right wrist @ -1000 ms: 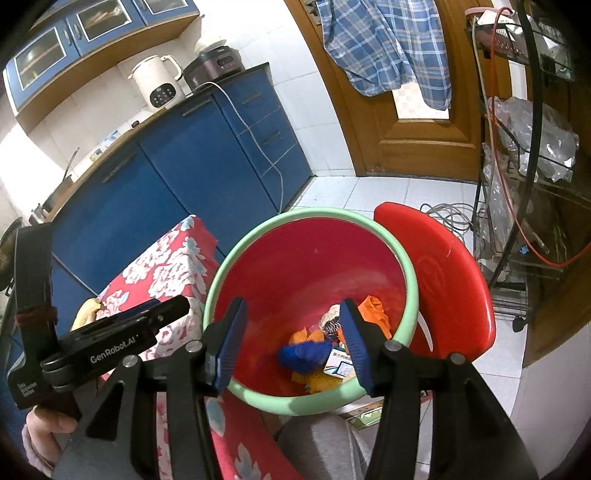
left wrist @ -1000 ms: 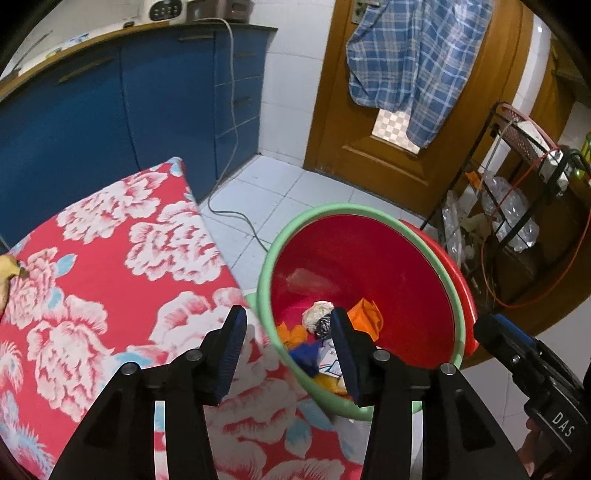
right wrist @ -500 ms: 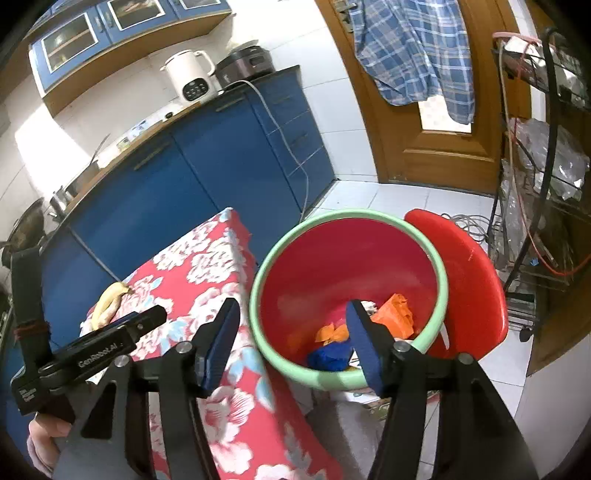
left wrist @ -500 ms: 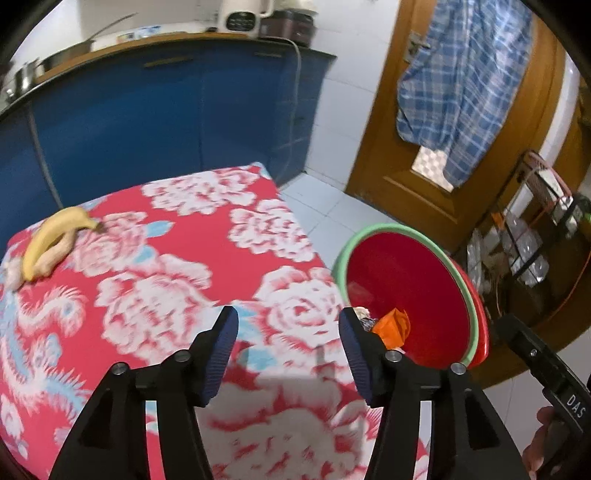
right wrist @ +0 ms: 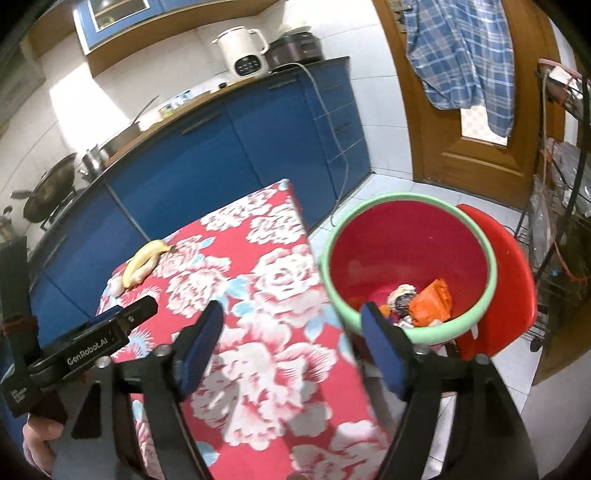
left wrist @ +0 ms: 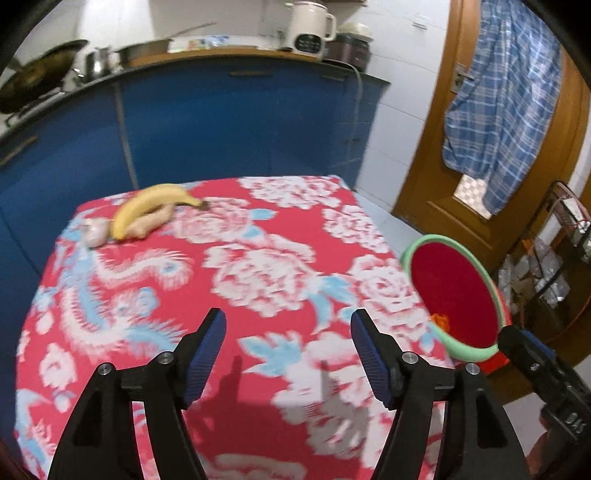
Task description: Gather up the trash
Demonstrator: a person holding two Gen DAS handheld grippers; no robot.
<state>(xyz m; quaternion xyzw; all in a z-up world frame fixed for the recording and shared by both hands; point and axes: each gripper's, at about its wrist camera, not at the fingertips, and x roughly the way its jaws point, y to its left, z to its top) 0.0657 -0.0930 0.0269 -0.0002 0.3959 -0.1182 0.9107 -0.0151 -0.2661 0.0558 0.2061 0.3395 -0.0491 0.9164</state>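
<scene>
A red trash bin with a green rim (left wrist: 456, 295) (right wrist: 406, 258) stands on the floor right of the table and holds several scraps, an orange wrapper (right wrist: 432, 304) among them. On the flowered red tablecloth (left wrist: 258, 280) (right wrist: 266, 295), a banana (left wrist: 151, 203) (right wrist: 142, 260) lies at the far left over a pale lump (left wrist: 94, 230). My left gripper (left wrist: 288, 350) hovers over the cloth, its jaws opening with nothing between them. My right gripper (right wrist: 291, 339) hangs over the table's right edge beside the bin, jaws opening too, nothing between them.
Blue cabinets (left wrist: 221, 122) with a counter carrying pots and a white kettle (left wrist: 310, 26) run behind the table. A wooden door (left wrist: 480, 206) with a hanging plaid cloth (left wrist: 498, 96) is at the right. A wire rack (right wrist: 561, 221) and a red lid (right wrist: 506, 288) flank the bin.
Both grippers swung left from above the bin toward the table, and their jaws widened. The banana came into the middle of the left wrist view; the bin slid to the right.
</scene>
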